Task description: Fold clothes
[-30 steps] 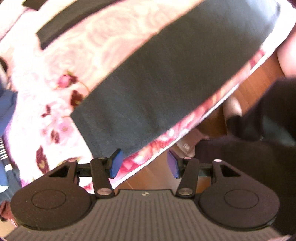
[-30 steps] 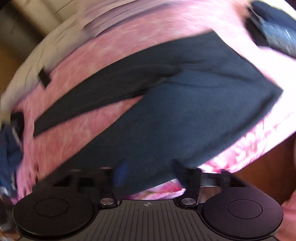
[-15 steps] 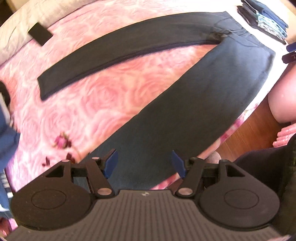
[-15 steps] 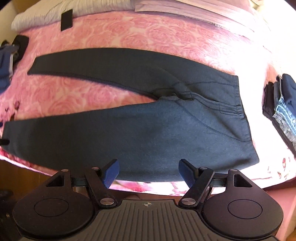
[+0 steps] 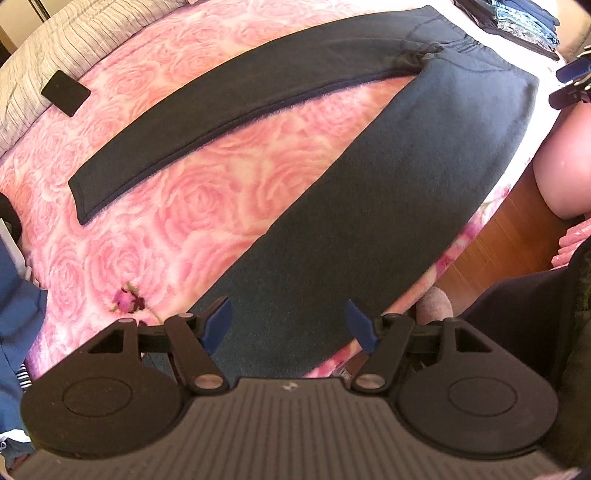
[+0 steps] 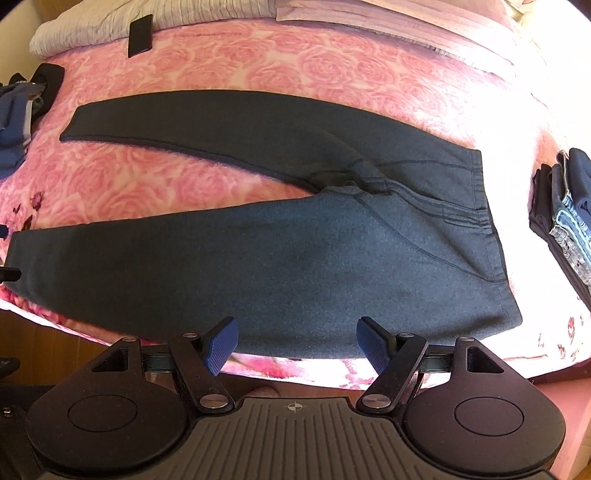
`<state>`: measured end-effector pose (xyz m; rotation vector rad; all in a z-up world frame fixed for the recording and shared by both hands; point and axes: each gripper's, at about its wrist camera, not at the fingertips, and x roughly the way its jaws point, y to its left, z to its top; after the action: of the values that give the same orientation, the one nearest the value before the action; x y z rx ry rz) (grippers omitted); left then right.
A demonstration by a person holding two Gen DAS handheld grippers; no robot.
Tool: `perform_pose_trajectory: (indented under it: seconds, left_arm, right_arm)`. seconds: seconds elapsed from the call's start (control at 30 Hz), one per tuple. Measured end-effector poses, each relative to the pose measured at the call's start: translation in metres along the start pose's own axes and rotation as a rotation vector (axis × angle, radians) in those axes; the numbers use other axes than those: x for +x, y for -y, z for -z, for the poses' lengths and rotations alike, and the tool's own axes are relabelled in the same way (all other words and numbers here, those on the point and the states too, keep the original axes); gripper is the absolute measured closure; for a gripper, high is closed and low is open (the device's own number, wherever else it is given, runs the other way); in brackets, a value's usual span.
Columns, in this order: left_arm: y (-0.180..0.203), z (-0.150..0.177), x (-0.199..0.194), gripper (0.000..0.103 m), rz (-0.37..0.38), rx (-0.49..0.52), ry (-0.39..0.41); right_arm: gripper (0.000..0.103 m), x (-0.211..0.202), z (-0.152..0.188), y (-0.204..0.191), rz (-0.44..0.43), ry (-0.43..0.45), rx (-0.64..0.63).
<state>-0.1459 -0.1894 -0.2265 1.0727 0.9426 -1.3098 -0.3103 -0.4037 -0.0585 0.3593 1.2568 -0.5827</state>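
Dark grey sweatpants [image 6: 295,254] lie flat on a pink rose-patterned blanket [image 6: 155,192], legs spread in a V, waistband at the right. The left wrist view shows them too [image 5: 369,206], near leg running toward me. My left gripper [image 5: 288,326] is open and empty, hovering over the cuff end of the near leg. My right gripper [image 6: 297,345] is open and empty, just off the bed's front edge by the near leg's hip side. The right gripper's blue tip shows at the far right of the left wrist view [image 5: 574,70].
A stack of folded clothes [image 6: 565,206] sits at the blanket's right end. Blue garments [image 6: 14,125] lie at the left end. A black card [image 6: 140,35] lies near grey bedding [image 6: 110,22] at the back. Wooden floor [image 5: 498,251] borders the bed's front edge.
Both grippers have pulled back and steadied from a blurred, close view of the pants. The whole garment now shows laid out flat. Both stay open.
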Motion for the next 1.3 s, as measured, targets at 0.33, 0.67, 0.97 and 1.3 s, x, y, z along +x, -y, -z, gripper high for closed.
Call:
perform_pose_trajectory:
  seconds: [0.33, 0.67, 0.97, 1.3]
  left_arm:
    - [-0.001, 0.007, 0.002, 0.038, 0.02, 0.01, -0.008]
    - [-0.008, 0.016, 0.006, 0.038, 0.034, 0.035, -0.001]
    - [-0.002, 0.033, 0.016, 0.038, -0.015, 0.075, 0.013]
    - [0.078, 0.065, 0.042, 0.038, -0.257, 0.302, 0.085]
  right_arm:
    - [0.029, 0.002, 0.002, -0.008, 0.006, -0.008, 0.005]
    - [0.029, 0.006, 0.005, -0.023, 0.026, -0.032, 0.012]
    - [0.029, 0.013, 0.014, -0.031, 0.028, -0.062, -0.023]
    - [0.029, 0.034, 0.042, 0.016, 0.031, 0.089, -0.407]
